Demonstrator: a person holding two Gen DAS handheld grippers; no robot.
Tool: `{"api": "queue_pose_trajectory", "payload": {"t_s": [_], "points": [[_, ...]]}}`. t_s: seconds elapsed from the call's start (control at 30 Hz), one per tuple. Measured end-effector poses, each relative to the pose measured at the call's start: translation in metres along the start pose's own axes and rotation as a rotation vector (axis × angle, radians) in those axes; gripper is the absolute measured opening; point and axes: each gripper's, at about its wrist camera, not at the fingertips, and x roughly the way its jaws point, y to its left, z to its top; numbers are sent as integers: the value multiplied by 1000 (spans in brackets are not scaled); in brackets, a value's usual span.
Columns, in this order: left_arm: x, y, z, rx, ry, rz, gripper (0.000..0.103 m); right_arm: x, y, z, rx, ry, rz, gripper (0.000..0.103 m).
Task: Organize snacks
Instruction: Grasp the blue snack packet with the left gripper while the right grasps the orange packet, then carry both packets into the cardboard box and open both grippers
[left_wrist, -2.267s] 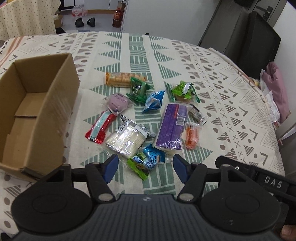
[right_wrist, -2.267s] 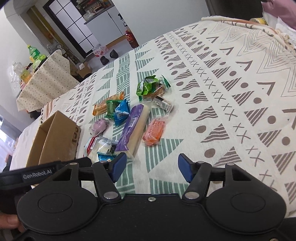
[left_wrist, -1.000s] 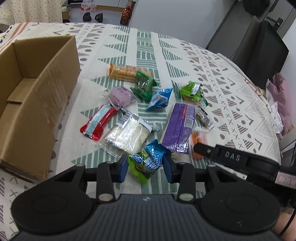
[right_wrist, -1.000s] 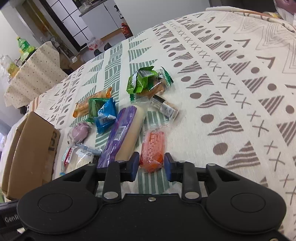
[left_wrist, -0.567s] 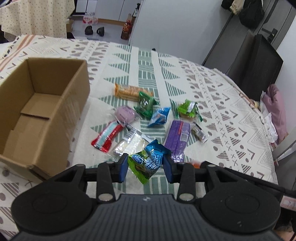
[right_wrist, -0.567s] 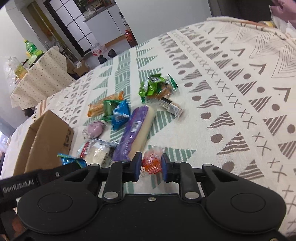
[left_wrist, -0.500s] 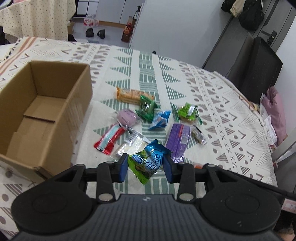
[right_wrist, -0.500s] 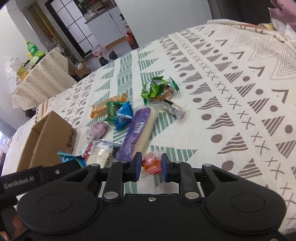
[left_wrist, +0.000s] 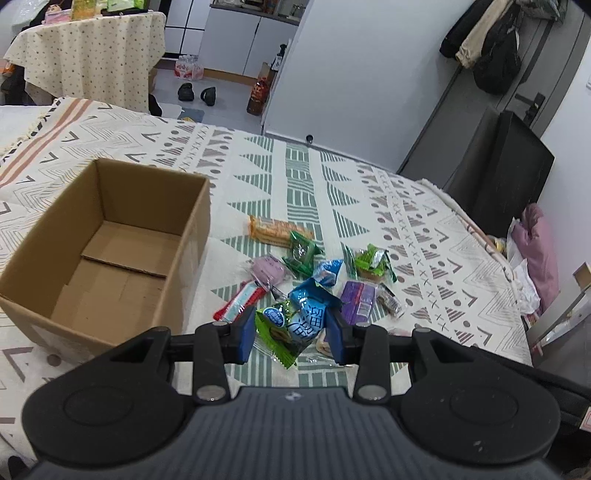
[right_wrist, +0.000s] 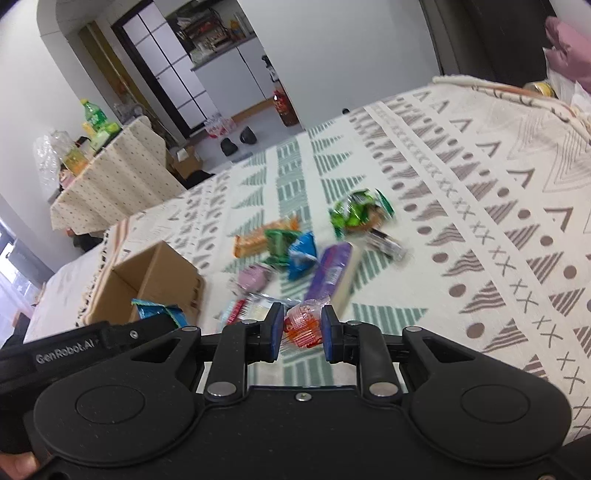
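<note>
white packet (left_wrist: 320, 341): mostly hidden behind left tool's held snack
snack pile (right_wrist: 314, 254): motion-blurred in right view
packet print: too small to read

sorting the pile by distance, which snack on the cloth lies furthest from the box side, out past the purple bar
The small dark clear-wrapped bar, lying just right of the purple bar, below the bright green packet; the others lie nearer the cardboard box.

A cream cloth (left_wrist: 303, 177) patterned with green and grey-brown triangles, stripes and crosses lies under a plain brown cardboard box (left_wrist: 110, 254) at nine o'clock, with orange (left_wrist: 275, 230), purple (left_wrist: 358, 301), pink (left_wrist: 269, 267), red-and-white (left_wrist: 240, 301) and green (left_wrist: 371, 260) packets scattered at the centre.
</note>
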Motion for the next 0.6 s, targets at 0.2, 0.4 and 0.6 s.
{"api": "queue_pose_trajectory", "payload": {"t_s": [0.2,0.4,0.6], "points": [[-14,11,8,-20,-38,0,39,-7,24,7,-30,-27,20,21],[-21,31,16,-70,-59,18,39,-7,50,12,-50,-40,48,21],[-29,55,27,-132,-94,55,39,-5,82,18,-91,-54,84,21]]}}
